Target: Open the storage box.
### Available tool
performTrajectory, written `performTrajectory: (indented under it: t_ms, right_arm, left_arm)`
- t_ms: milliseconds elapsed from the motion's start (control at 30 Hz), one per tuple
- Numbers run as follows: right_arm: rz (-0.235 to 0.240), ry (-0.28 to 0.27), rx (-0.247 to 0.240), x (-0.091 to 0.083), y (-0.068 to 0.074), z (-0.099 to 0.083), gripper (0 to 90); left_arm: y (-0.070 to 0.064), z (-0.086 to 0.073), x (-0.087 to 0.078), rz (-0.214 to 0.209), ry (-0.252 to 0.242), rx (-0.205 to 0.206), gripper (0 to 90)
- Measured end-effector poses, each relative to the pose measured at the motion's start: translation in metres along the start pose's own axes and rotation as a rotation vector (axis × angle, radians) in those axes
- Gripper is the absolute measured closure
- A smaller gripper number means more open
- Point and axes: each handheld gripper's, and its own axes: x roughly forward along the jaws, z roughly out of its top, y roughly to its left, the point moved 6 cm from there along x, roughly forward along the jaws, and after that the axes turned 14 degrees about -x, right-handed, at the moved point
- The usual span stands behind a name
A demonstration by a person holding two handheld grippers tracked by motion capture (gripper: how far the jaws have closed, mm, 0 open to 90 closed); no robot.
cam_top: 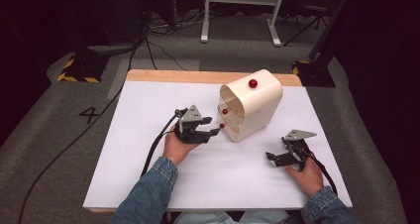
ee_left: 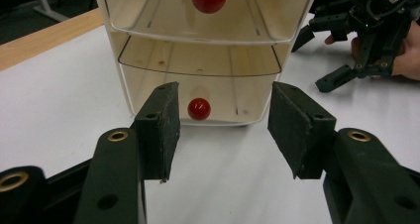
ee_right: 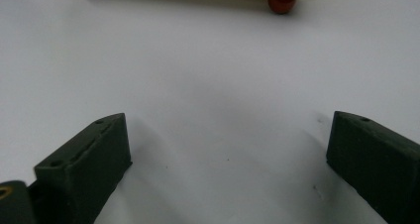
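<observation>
A white table top (cam_top: 148,149) is seen across the middle of the high view, with a bare wooden strip (cam_top: 168,76) along its upper edge. The same strip (ee_left: 39,40) is seen at the upper left of the left gripper view.

The table is surrounded by grey carpet (cam_top: 44,135). A dark "4" (cam_top: 89,114) is marked on it at the left. A black cable (cam_top: 64,147) is laid diagonally from the lower left towards the top centre.

Black stand bases edged with yellow-and-black stripes are placed at the upper left (cam_top: 79,71) and upper right (cam_top: 311,70). A white frame's legs (cam_top: 242,16) are seen at the top centre.
</observation>
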Motion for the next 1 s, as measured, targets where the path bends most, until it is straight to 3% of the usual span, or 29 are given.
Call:
performTrajectory:
  t_ms: [67, 133, 233, 467, 533, 567, 700, 867, 1000]
  right_arm:
    - [0.000, 0.000, 0.000, 0.000, 0.000, 0.000, 3.3]
    - [0.000, 0.000, 0.000, 0.000, 0.000, 0.000, 3.3]
    - [0.000, 0.000, 0.000, 0.000, 0.000, 0.000, 3.3]
    - [0.000, 0.000, 0.000, 0.000, 0.000, 0.000, 3.3]
    - [0.000, 0.000, 0.000, 0.000, 0.000, 0.000, 3.3]
    - [0.000, 0.000, 0.000, 0.000, 0.000, 0.000, 3.3]
    - [0.000, 0.000, 0.000, 0.000, 0.000, 0.000, 3.3]
    - [0.000, 0.000, 0.000, 0.000, 0.000, 0.000, 3.3]
    - [0.000, 0.000, -0.001, 0.000, 0.000, 0.000, 3.3]
  left_arm:
    - [0.000, 0.000, 0.002, -0.006, -0.006, -0.003, 46.8]
    - [-0.001, -0.003, 0.011, -0.045, -0.015, -0.014, 46.9]
    - [-0.001, -0.006, 0.018, -0.037, -0.017, -0.003, 49.1]
    - [0.009, -0.015, 0.039, -0.020, -0.002, -0.054, 54.0]
    - [0.010, -0.016, 0.041, -0.026, -0.003, -0.066, 54.9]
    - [0.013, -0.017, 0.044, -0.048, -0.009, -0.075, 55.5]
    - [0.018, -0.022, 0.051, -0.054, -0.008, -0.087, 55.9]
    - [0.020, -0.021, 0.053, -0.044, -0.020, -0.071, 65.6]
    - [0.024, -0.020, 0.052, -0.050, -0.034, -0.104, 72.6]
